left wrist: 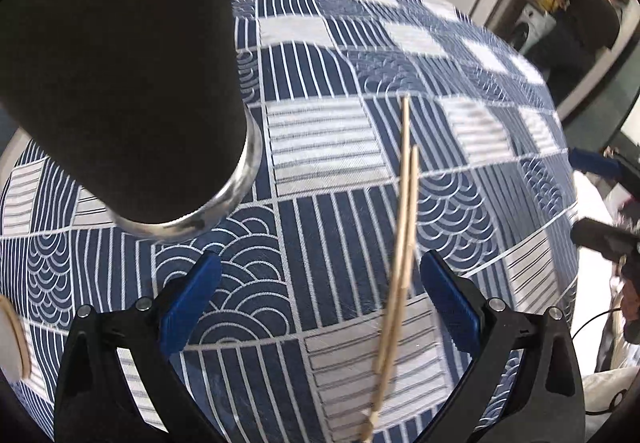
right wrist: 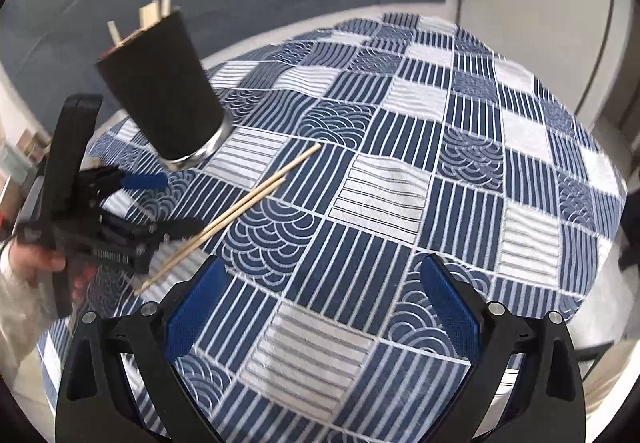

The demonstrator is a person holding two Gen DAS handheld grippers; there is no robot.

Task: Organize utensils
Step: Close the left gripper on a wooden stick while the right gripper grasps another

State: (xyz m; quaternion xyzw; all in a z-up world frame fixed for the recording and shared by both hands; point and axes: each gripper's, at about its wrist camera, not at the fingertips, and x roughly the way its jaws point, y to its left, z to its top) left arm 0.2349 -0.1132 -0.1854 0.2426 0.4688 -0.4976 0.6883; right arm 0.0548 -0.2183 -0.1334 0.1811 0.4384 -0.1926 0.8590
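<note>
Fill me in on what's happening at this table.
A person is tidying chopsticks with a handheld tool in each hand. Two chopsticks lie loose on the blue patterned cloth, beside a dark cup that already holds a few sticks. The left tool is open over the loose pair, gripping nothing yet. The right tool is open and empty, off to the side.

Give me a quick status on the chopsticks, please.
Left tongs open over two chopsticks on tablecloth. Right tongs open, empty. Black cup beside them.
</note>
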